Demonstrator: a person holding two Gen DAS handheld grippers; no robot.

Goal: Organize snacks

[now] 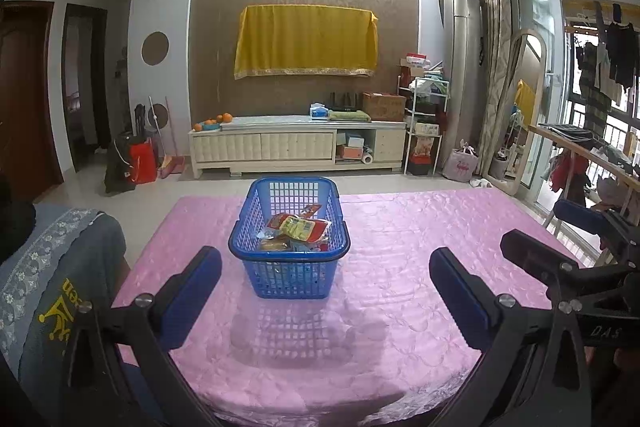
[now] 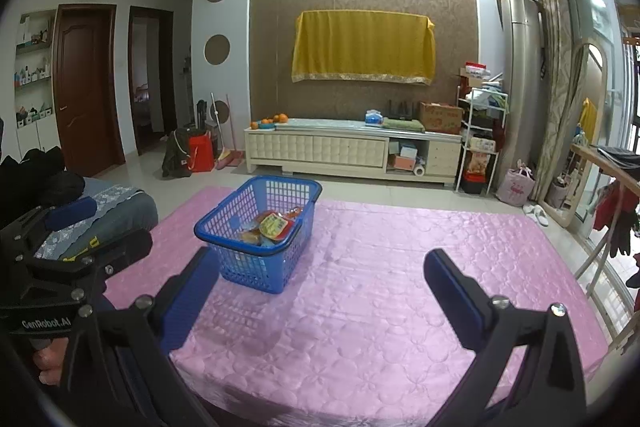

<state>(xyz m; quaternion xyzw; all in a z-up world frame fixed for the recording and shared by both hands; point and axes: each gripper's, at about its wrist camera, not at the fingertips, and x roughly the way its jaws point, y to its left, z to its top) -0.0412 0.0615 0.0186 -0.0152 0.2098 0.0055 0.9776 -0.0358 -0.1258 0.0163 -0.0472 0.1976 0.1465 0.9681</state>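
A blue plastic basket [image 1: 290, 273] stands on the pink tablecloth [image 1: 400, 239], with several snack packets [image 1: 298, 229] inside, red, yellow and orange. My left gripper [image 1: 326, 267] is open and empty, held back from the basket's near side. My right gripper [image 2: 320, 269] is open and empty, with the basket [image 2: 244, 269] just beyond its left finger [image 2: 188, 297]; the snack packets [image 2: 274, 225] show inside. The right gripper also shows at the right edge of the left wrist view [image 1: 560, 239], and the left gripper at the left edge of the right wrist view [image 2: 80, 223].
The pink cloth [image 2: 380, 267] covers the whole table. A grey cushioned seat [image 1: 52, 267] sits at the table's left. Beyond the table are a tiled floor and a cream TV cabinet [image 1: 296, 147]. A wooden rack with clothes [image 1: 592, 155] stands to the right.
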